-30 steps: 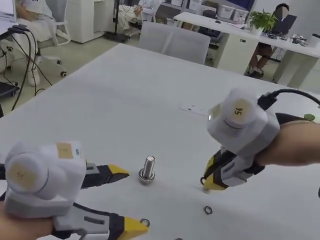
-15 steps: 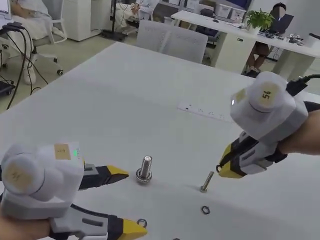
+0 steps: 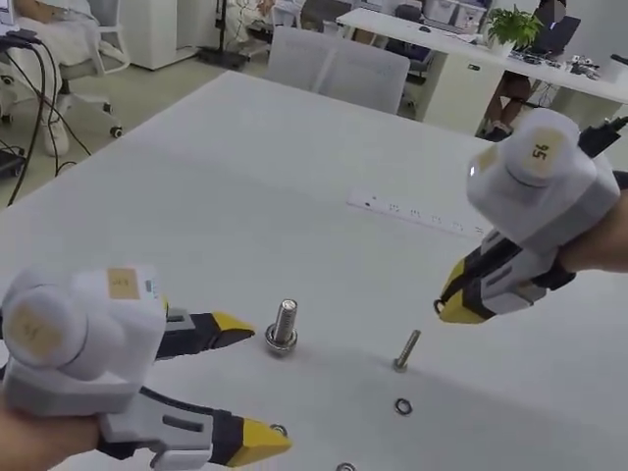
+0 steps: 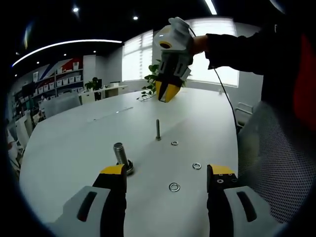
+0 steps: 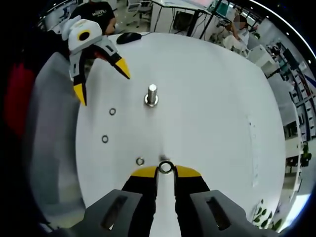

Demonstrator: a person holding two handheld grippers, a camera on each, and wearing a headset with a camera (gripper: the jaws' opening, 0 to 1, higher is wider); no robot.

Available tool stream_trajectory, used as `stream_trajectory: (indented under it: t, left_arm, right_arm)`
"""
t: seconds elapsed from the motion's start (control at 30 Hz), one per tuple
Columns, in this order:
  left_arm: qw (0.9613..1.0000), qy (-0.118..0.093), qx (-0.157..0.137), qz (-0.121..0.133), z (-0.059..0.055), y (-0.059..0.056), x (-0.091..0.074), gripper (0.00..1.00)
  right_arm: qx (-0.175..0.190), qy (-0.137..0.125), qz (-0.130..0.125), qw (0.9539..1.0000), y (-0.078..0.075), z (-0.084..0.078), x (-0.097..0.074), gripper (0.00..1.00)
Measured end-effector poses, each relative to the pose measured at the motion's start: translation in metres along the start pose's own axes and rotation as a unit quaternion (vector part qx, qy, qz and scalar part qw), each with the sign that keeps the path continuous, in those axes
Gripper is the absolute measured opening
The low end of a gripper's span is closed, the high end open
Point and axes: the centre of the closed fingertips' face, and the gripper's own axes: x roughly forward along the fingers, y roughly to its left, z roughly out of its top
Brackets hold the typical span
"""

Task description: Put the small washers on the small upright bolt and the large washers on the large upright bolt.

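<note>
Three cameras over one desk (image 3: 245, 167)
The head view looks forward and down from the person's side, at middle range. The left gripper (image 3: 260, 386) view rides low and close over the desk, facing the right gripper (image 3: 449, 312) at 12 o'clock. The right gripper view looks steeply down from higher up, the left gripper at 10 o'clock. All three share the large bolt (image 3: 283, 327).

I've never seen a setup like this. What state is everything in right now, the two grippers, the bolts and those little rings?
large bolt: upright on the table.
small bolt: upright.
left gripper: open, empty, beside the large bolt.
right gripper: shut, above the small bolt.
held washer: pinched between the right gripper's tips.
loose washers: flat on the table, on neither bolt.
</note>
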Motion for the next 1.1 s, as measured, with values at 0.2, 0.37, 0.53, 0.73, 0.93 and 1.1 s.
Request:
stream_trajectory:
  t: [0.2, 0.37, 0.53, 0.73, 0.93, 1.1]
  left_arm:
    - [1.0000, -0.002, -0.001, 0.001, 0.000, 0.001, 0.001, 0.65]
    - [1.0000, -0.003, -0.002, 0.001, 0.000, 0.001, 0.001, 0.65]
    - [1.0000, -0.005, -0.004, 0.002, 0.001, 0.001, 0.001, 0.65]
    - [1.0000, -0.004, -0.005, 0.002, 0.000, 0.000, 0.001, 0.65]
    - [1.0000, -0.004, -0.007, 0.004, -0.001, 0.001, 0.000, 0.65]
    - [1.0000, -0.003, -0.007, 0.004, -0.001, 0.001, 0.000, 0.65]
  right_arm:
    - [-0.004, 0.007, 0.010, 0.9999, -0.002, 0.001, 0.009, 0.14]
    - [-0.009, 0.018, 0.019, 0.9996, -0.001, -0.002, 0.020, 0.14]
    - [-0.010, 0.023, 0.026, 0.9993, -0.001, -0.005, 0.026, 0.14]
    - [-0.010, 0.030, 0.035, 0.9989, 0.000, -0.008, 0.035, 0.14]
    - [-0.011, 0.037, 0.041, 0.9984, -0.001, -0.012, 0.043, 0.14]
    - [-0.010, 0.040, 0.046, 0.9980, 0.001, -0.014, 0.047, 0.14]
